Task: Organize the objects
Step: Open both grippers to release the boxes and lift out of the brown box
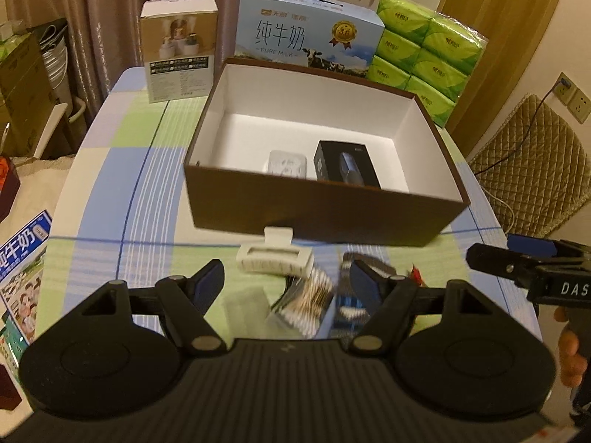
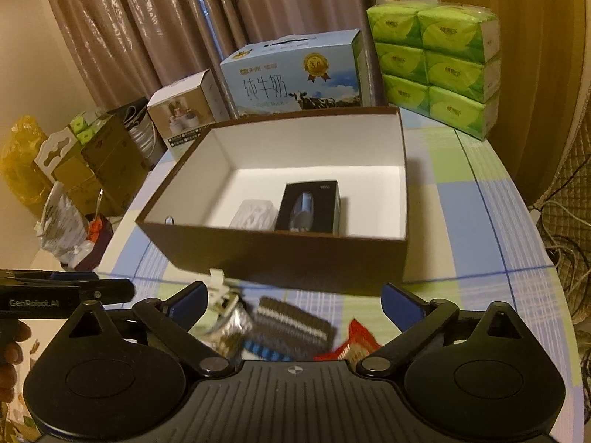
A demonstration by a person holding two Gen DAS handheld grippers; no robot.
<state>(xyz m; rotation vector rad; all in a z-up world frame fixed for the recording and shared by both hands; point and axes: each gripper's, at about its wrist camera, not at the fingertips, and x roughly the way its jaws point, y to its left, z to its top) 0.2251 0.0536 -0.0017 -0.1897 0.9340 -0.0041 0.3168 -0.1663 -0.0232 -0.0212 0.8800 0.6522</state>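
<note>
An open brown box (image 1: 325, 210) (image 2: 280, 258) with a white inside stands on the table. In it lie a black product box (image 1: 345, 166) (image 2: 310, 205) and a white plastic pack (image 1: 288, 164) (image 2: 255, 214). In front of the box lie a white packaged item (image 1: 273, 256), a bag of cotton swabs (image 1: 306, 301), a dark striped pack (image 2: 291, 326) and a red packet (image 2: 356, 341). My left gripper (image 1: 286, 280) is open above the swabs. My right gripper (image 2: 293, 301) is open above the striped pack.
A milk carton (image 1: 306, 33) (image 2: 295, 77), green tissue packs (image 1: 424, 51) (image 2: 439, 62) and a small white-and-gold box (image 1: 179, 48) (image 2: 184, 110) stand behind the brown box. A quilted chair (image 1: 532, 162) is at the right. Boxes and bags (image 2: 74, 170) crowd the floor at left.
</note>
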